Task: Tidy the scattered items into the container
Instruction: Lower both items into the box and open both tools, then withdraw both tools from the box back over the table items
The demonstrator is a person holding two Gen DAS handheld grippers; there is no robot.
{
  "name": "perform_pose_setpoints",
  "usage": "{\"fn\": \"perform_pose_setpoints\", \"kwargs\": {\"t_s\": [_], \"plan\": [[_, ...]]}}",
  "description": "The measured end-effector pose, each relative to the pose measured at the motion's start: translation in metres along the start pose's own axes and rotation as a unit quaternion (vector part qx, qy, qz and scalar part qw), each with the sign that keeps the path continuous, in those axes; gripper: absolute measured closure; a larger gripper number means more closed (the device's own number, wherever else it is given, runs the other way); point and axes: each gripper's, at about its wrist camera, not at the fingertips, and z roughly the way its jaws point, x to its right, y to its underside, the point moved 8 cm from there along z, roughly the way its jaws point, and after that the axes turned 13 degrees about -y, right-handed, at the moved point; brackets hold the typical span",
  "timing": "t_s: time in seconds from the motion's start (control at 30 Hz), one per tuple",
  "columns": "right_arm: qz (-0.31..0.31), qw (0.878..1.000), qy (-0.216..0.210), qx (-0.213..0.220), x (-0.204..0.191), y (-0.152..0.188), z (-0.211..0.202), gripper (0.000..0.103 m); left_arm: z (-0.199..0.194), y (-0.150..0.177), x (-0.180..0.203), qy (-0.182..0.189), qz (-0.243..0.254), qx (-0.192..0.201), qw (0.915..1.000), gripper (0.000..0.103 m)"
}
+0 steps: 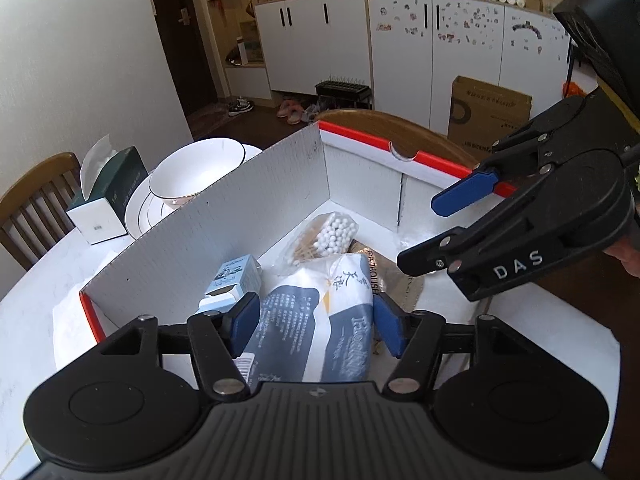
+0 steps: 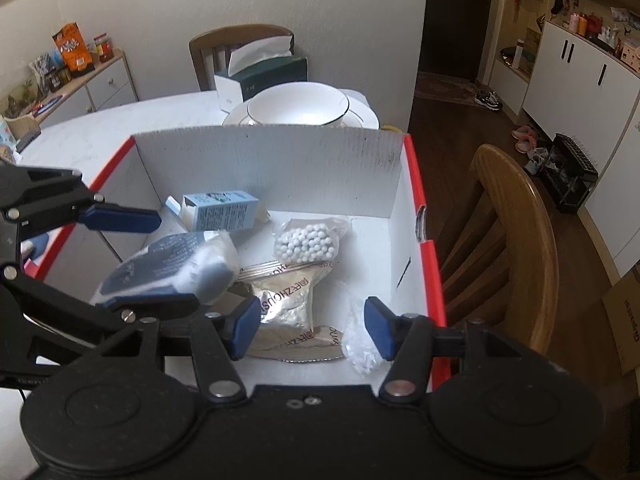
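A white cardboard box with a red rim (image 1: 256, 196) (image 2: 272, 160) stands on the white table. Inside lie a bag of cotton swabs (image 1: 332, 234) (image 2: 306, 242), a small light-blue carton (image 1: 236, 276) (image 2: 218, 210), silvery sachets (image 2: 288, 300) and a clear plastic bag (image 2: 360, 344). My left gripper (image 1: 316, 326) (image 2: 148, 260) is open; a white and dark-blue soft pack (image 1: 316, 320) (image 2: 176, 268) lies between its pads over the box's near end. My right gripper (image 2: 312, 330) (image 1: 432, 232) is open and empty above the box's right side.
A white bowl on plates (image 1: 196, 172) (image 2: 298, 106) and a dark green tissue box (image 1: 108, 196) (image 2: 264, 74) stand on the table beyond the box. Wooden chairs stand at the table's left (image 1: 36, 204) and right (image 2: 516, 240). A brown carton (image 1: 488, 114) sits on the floor.
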Motion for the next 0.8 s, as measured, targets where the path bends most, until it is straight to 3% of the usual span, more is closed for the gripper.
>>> {"fn": "perform_pose_setpoints", "kwargs": {"t_s": [0.37, 0.8], "plan": [[0.008, 1.000, -0.017, 0.020, -0.020, -0.007, -0.015, 0.040, -0.030, 0.003, -0.021, 0.005, -0.047, 0.019, 0.9987, 0.036], [0.006, 0.998, -0.035, 0.043, -0.071, -0.014, -0.023, 0.038, -0.075, 0.020, -0.066, -0.013, -0.093, 0.045, 0.9945, 0.036]]}}
